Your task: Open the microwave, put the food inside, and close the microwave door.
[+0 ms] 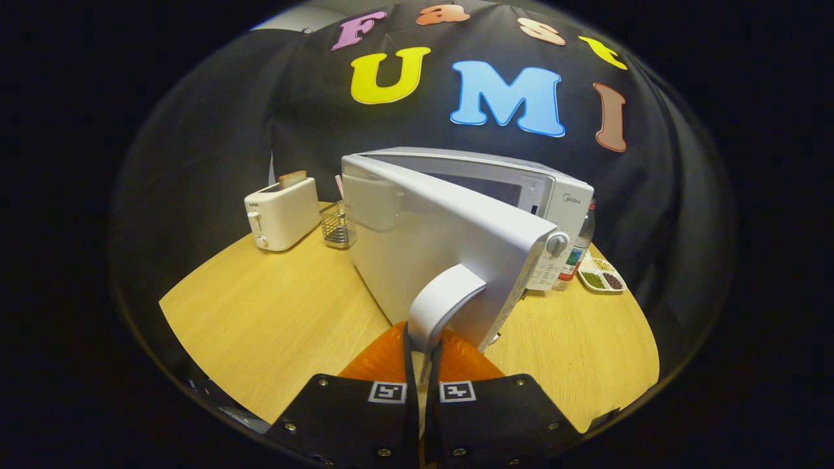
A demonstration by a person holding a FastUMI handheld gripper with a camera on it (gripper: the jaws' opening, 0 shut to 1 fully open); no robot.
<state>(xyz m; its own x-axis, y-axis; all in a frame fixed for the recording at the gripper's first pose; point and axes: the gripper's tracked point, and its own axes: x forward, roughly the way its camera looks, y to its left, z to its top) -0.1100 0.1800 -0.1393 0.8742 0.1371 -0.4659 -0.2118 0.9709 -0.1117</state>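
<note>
Hand-held gripper (422, 371): fingers drawn close together, clenched on the curved white door handle (443, 303), one finger on each side of it.

White microwave oven (521, 189): stands on the round light-wood surface (273, 319); its white door (443, 254) is swung partly open toward the fingers, the handle at its near edge. A round grey dial (557, 243) sits on the control panel just beyond the handle.

White two-slot toaster (281, 212): left of the microwave, a slice of bread upright in a slot.

Small wire basket (337, 225): between toaster and microwave.

Clear plastic bottle (582, 244): right of the microwave, beside a white divided dish of dried beans (603, 277).

Food for loading: cannot tell which item.
</note>
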